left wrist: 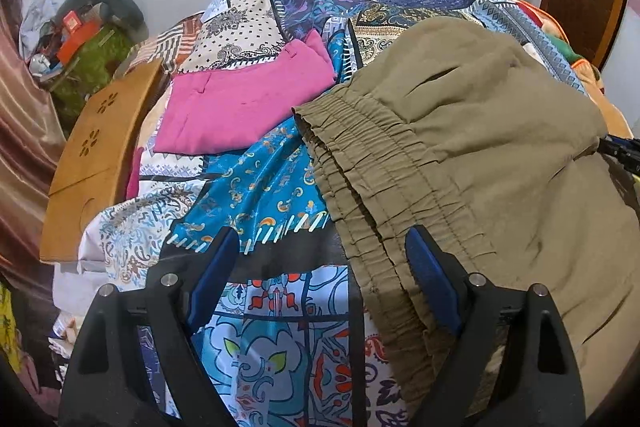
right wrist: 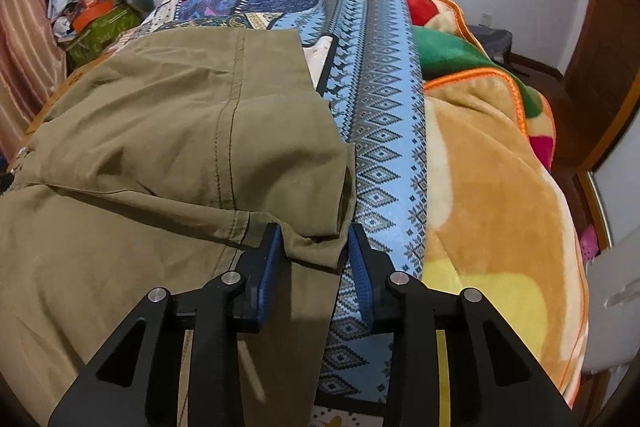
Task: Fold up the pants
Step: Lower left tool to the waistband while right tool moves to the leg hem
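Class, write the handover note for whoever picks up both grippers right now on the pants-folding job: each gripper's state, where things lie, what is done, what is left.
Left gripper: open wide, low over the bedspread, its right finger at the elastic waistband; nothing gripped.
Right gripper: jaws narrowed around the leg-end corner of the olive pants; pads not clearly pressing the cloth yet.
Pants lie across the patterned bedspread, one fold of fabric already doubled over. Pink garment lies folded beyond the waistband.
Left to do: finish the right pinch, grip the waistband with the left, then bring the ends together.
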A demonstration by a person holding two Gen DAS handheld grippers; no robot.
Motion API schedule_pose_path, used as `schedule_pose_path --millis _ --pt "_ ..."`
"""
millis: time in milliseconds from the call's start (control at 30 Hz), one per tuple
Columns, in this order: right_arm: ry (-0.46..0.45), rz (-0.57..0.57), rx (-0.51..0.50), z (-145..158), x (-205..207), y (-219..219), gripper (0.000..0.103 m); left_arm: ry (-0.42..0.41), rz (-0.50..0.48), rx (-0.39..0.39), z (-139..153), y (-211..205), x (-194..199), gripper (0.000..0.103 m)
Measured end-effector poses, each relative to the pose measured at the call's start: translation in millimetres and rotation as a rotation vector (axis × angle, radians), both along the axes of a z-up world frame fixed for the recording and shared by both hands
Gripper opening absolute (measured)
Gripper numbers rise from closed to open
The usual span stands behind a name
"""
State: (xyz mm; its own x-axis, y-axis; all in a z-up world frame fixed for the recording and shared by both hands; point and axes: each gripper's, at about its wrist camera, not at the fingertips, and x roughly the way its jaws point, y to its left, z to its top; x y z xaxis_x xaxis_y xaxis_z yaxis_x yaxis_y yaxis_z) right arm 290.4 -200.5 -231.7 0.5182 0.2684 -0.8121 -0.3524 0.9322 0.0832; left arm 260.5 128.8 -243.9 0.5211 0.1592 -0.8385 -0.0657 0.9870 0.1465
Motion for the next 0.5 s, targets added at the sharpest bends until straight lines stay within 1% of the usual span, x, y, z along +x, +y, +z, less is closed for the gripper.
schedule_pose_path --millis 133,200,267,333,367,433,500 --pt "0.055 -0.037 -0.014 3 3 -1 0.026 0.024 -0.009 0.053 8 -4 1 0.086" --pt "0.063 -0.032 -0.023 8 0 -1 0.026 0.005 -0.017 0.070 18 -6 -1 0.086" --pt "0.063 -0.023 -0.017 15 -6 -6 0.026 -0.030 -0.028 0.054 31 -9 -2 0.087" --pt "0.056 -0.015 0.014 24 -11 -12 0.027 -0.036 -0.040 0.016 38 -12 4 0.093" --pt "0.047 -0.017 0.032 29 -12 -14 0.028 -0.033 -0.043 -0.001 39 -14 7 0.095" --pt "0.025 -0.029 0.052 37 -11 -17 0.038 -0.013 -0.052 -0.033 35 -19 17 0.096" --pt "0.007 -0.035 0.070 42 -5 -17 0.041 0.019 -0.058 -0.037 25 -23 28 0.096"
